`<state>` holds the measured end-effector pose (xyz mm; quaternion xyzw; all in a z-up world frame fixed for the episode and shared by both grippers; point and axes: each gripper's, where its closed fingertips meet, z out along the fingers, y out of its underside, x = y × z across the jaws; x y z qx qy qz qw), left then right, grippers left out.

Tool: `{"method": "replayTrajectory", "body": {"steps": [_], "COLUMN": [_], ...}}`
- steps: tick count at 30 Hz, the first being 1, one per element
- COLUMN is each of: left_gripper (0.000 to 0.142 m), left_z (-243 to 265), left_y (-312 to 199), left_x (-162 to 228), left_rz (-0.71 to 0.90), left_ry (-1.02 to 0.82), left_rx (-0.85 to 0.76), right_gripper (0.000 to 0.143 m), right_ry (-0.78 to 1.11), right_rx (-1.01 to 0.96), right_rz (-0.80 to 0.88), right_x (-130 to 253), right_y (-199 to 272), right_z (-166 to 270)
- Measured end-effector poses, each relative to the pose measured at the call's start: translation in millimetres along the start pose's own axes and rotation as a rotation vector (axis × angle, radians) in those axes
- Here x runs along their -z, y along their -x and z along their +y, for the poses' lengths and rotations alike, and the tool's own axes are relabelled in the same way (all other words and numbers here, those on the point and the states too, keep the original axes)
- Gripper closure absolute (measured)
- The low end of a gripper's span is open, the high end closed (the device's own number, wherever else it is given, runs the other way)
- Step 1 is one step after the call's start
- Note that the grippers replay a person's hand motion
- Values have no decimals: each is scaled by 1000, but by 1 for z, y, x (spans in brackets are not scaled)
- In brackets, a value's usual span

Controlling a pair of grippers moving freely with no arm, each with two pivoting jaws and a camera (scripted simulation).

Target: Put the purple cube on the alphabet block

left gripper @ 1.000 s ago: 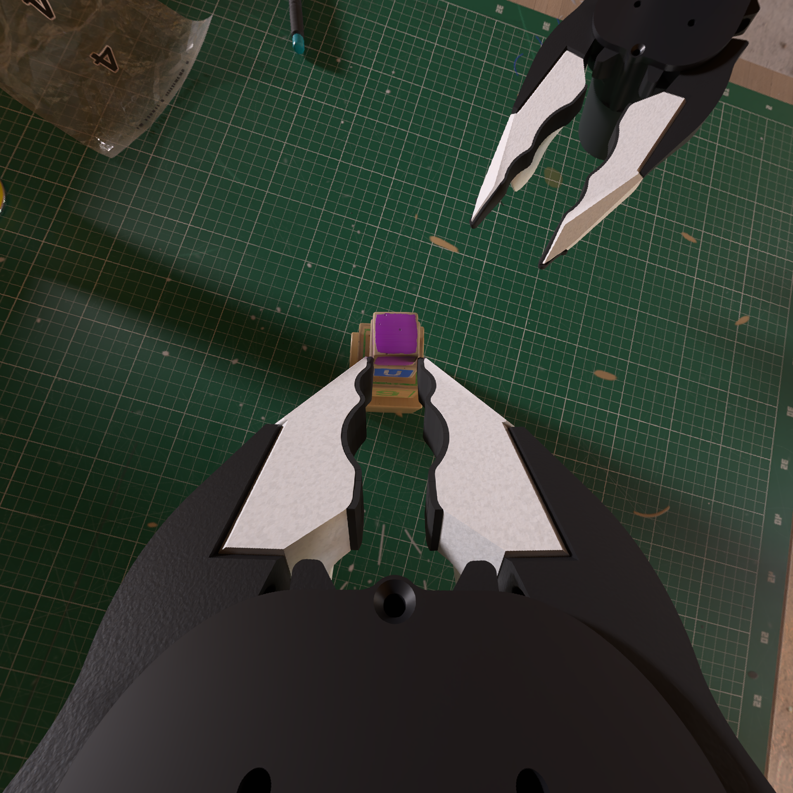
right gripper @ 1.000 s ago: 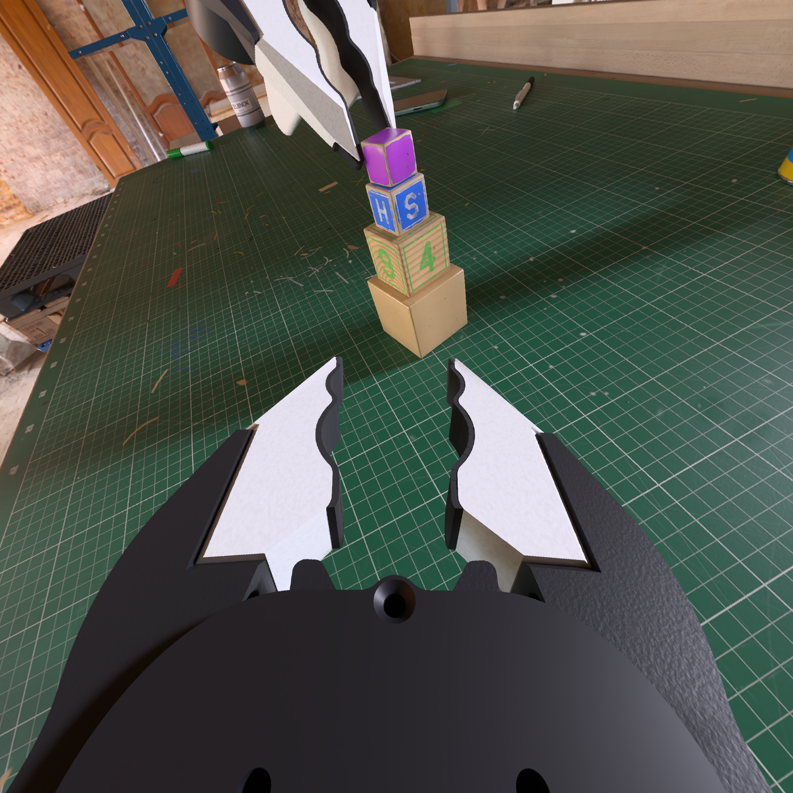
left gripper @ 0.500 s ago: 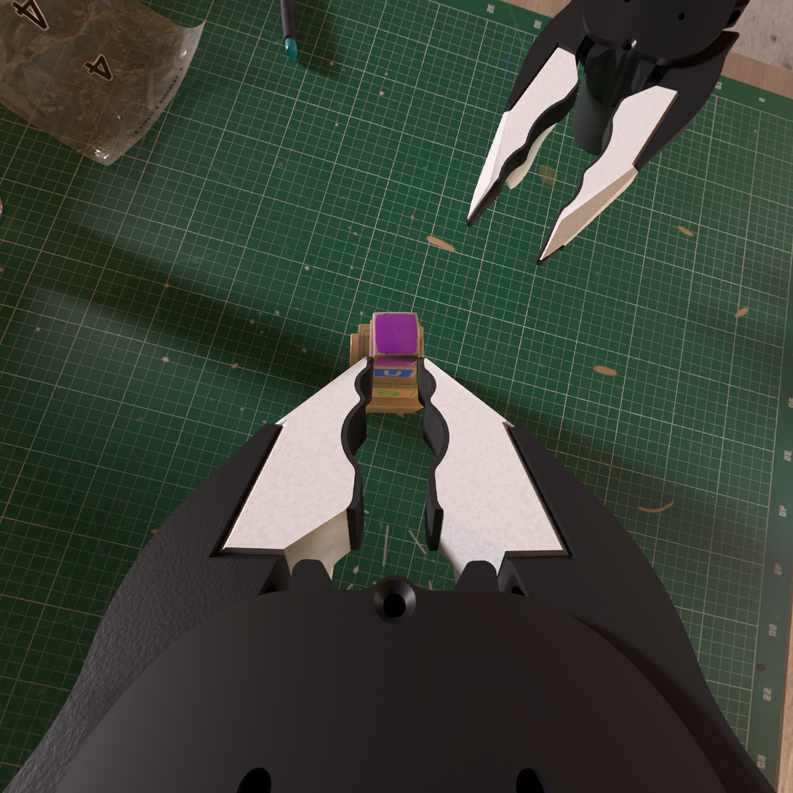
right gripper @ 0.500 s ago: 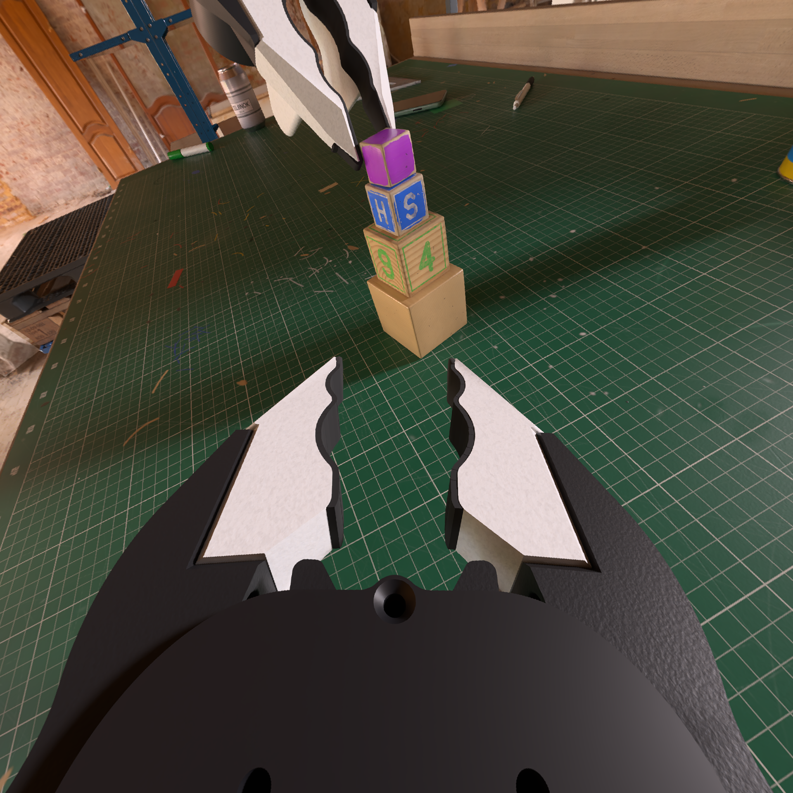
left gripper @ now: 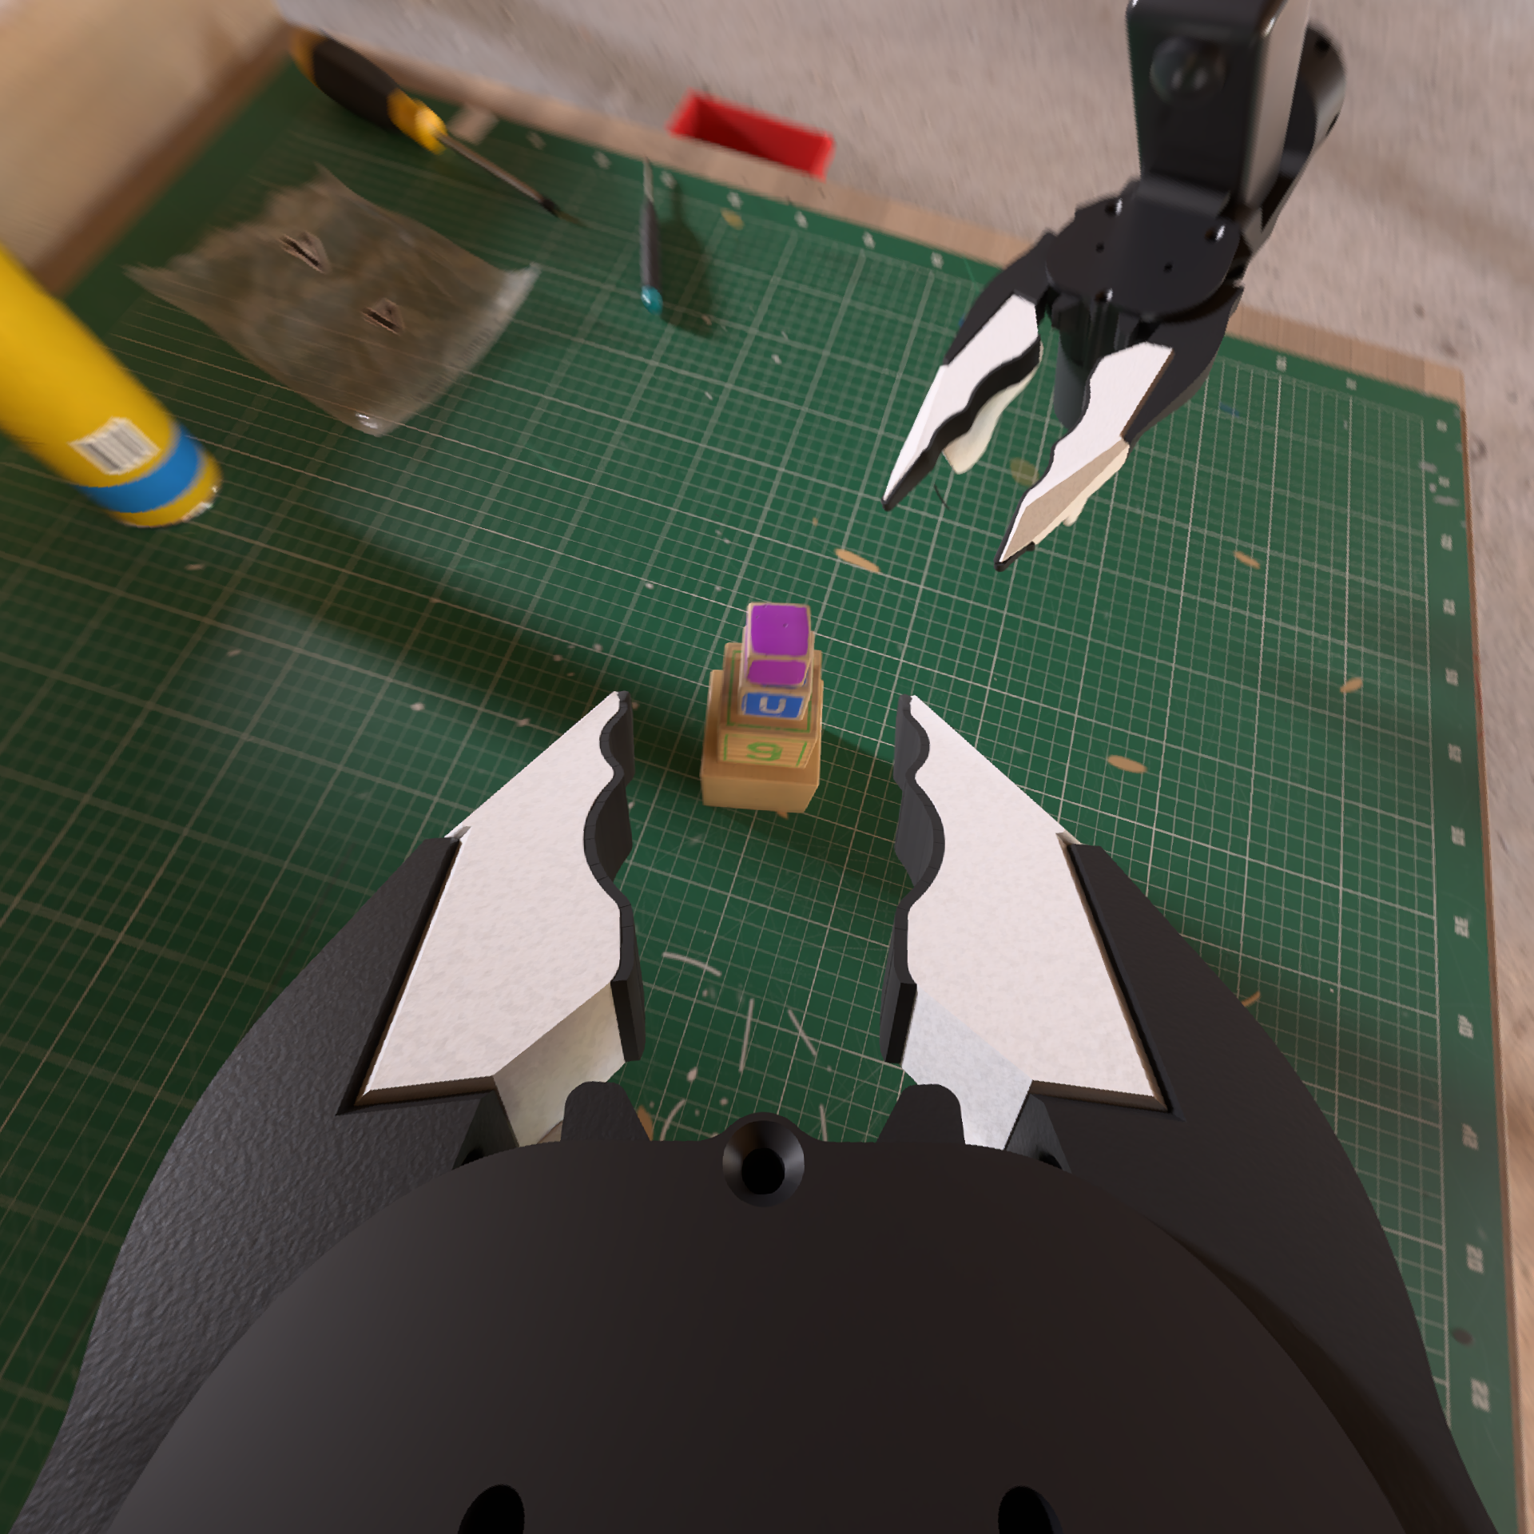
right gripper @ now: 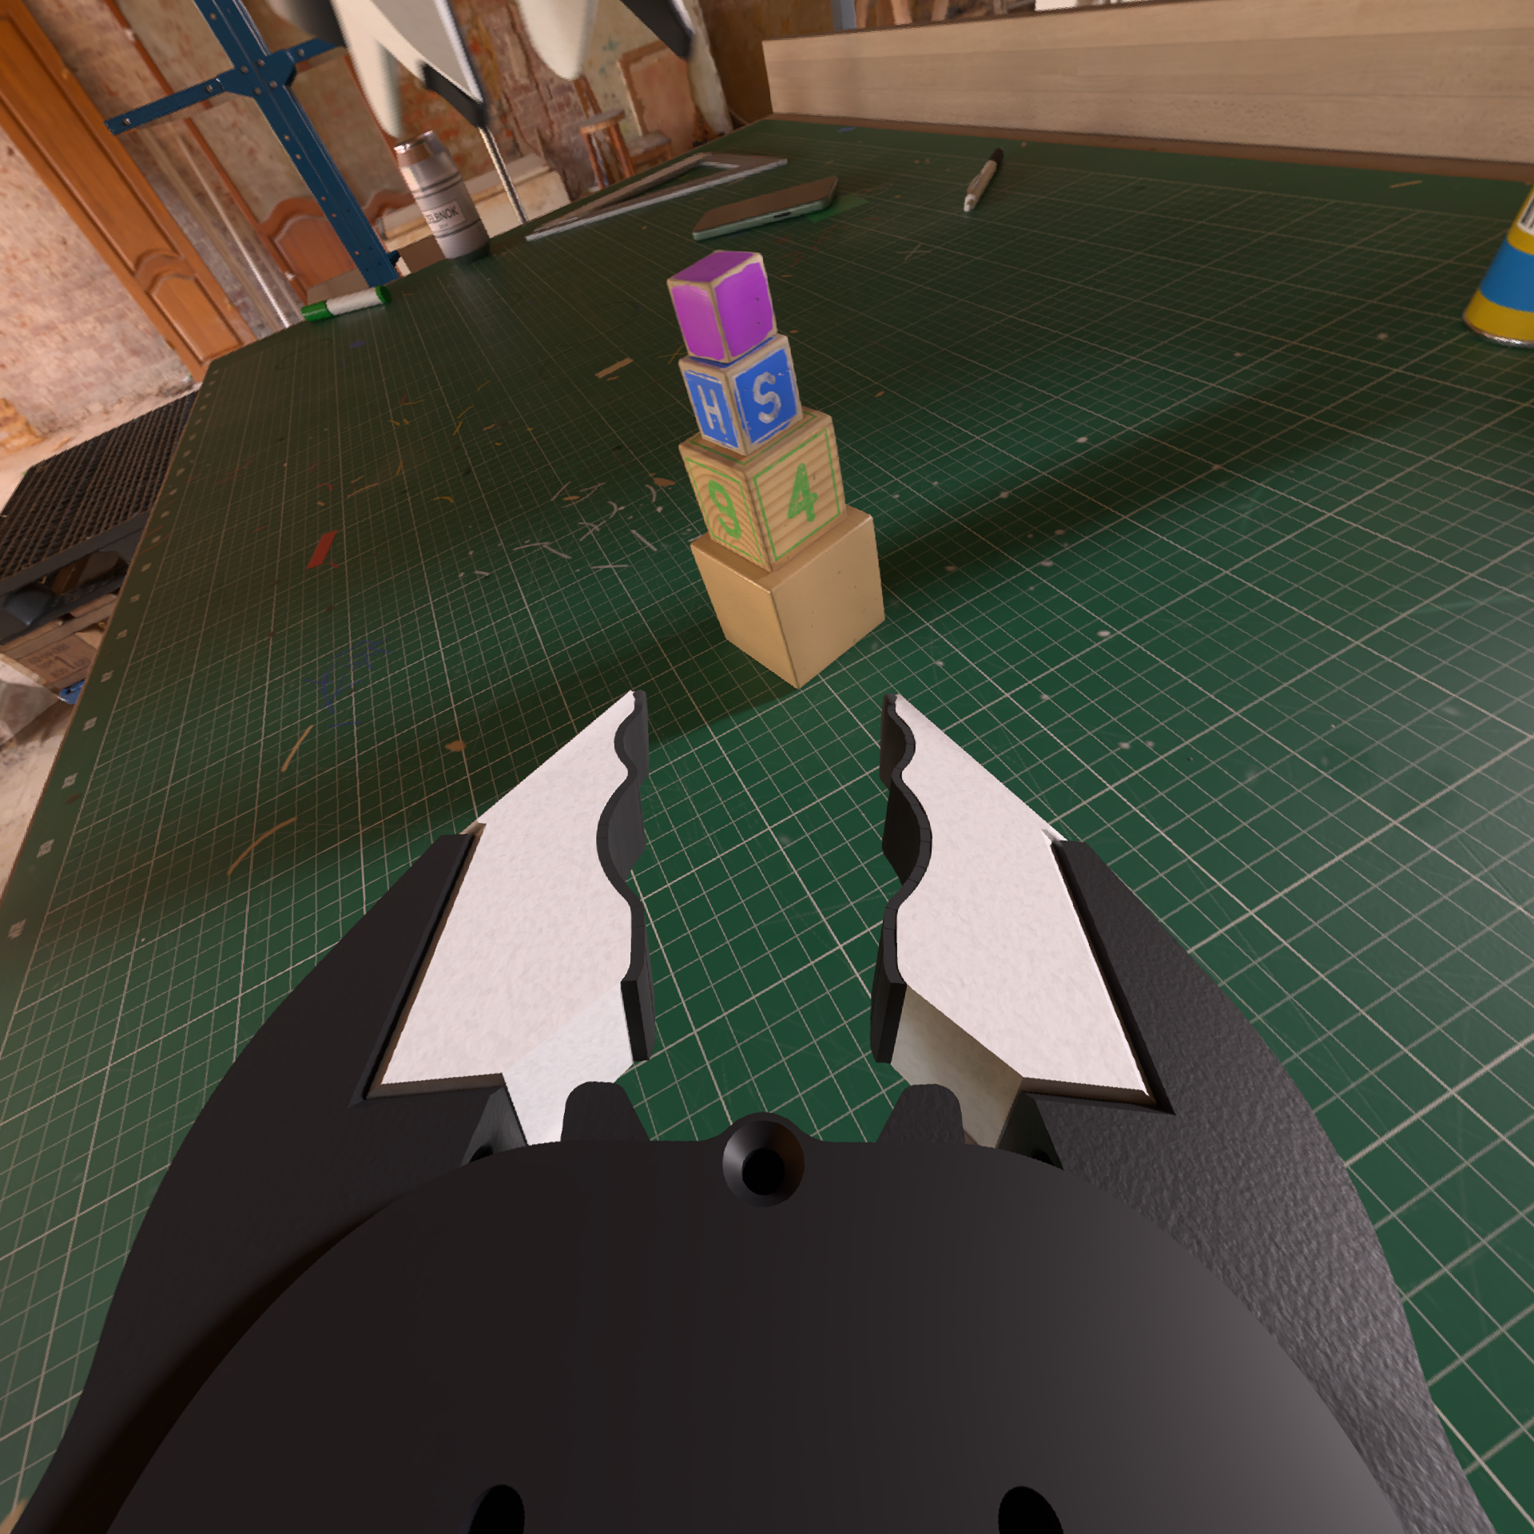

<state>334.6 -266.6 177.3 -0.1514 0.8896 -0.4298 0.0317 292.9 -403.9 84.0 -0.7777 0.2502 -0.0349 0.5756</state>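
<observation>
The purple cube (right gripper: 724, 304) sits on top of a blue alphabet block (right gripper: 741, 401), which stands on a green-numbered wooden block (right gripper: 764, 491) and a plain wooden cube (right gripper: 793, 596). The stack also shows in the left wrist view, with the purple cube (left gripper: 777, 641) on top. My left gripper (left gripper: 764, 705) is open and empty, high above the stack and back from it. My right gripper (right gripper: 762, 705) is open and empty, low over the mat a short way in front of the stack; it also shows in the left wrist view (left gripper: 946, 531).
A green cutting mat (right gripper: 1162, 581) covers the table. In the left wrist view a yellow can (left gripper: 75, 398), a plastic bag (left gripper: 332, 299), a screwdriver (left gripper: 415, 116) and a pen (left gripper: 649, 241) lie beyond the stack. The right wrist view shows a phone (right gripper: 768, 207), a pen (right gripper: 981, 178) and a green marker (right gripper: 344, 303).
My left gripper has opened, let go of the purple cube and risen well above the stack. The cube stays on the alphabet block. The right gripper has not moved.
</observation>
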Motion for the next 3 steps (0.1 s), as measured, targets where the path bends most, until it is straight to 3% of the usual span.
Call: {"method": "replayTrajectory", "body": {"steps": [3], "left_gripper": [69], "left_z": [11], "left_y": [7], "left_x": [33], "left_rz": [-106], "left_ry": [-117], "left_rx": [37], "right_gripper": [81], "right_ry": [-8], "right_rx": [-20], "right_rz": [38], "right_x": [3], "right_y": [-7], "right_z": [-1]}}
